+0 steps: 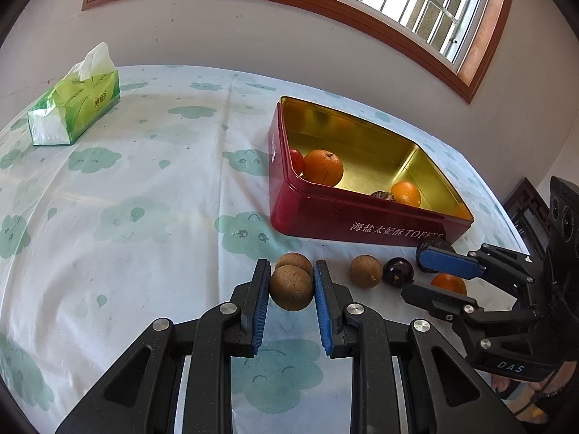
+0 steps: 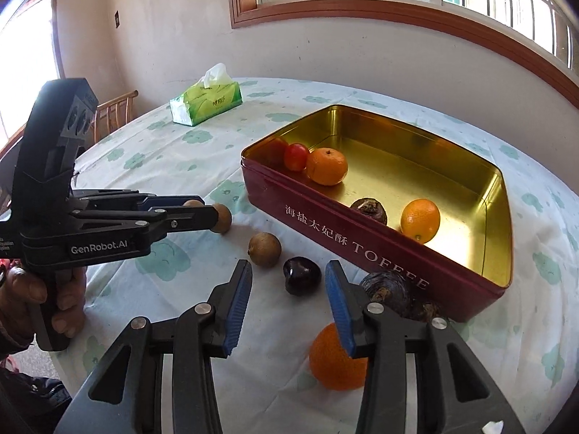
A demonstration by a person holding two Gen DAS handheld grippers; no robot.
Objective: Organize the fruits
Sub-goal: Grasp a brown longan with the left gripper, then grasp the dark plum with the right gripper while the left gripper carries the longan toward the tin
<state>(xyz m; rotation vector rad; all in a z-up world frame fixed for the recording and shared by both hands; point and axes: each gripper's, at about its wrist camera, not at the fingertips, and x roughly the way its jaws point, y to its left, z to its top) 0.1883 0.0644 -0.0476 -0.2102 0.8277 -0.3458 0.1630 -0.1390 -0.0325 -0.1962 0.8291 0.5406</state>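
red tin (image 2: 380,249): two oranges, tomato, dark nut | left claw (image 1: 291,287) pinching longan (image 1: 291,288) | right claw (image 2: 287,307) spread

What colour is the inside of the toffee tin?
Shiny gold inside the tin, with dark red outer walls; clearest in the right wrist view.
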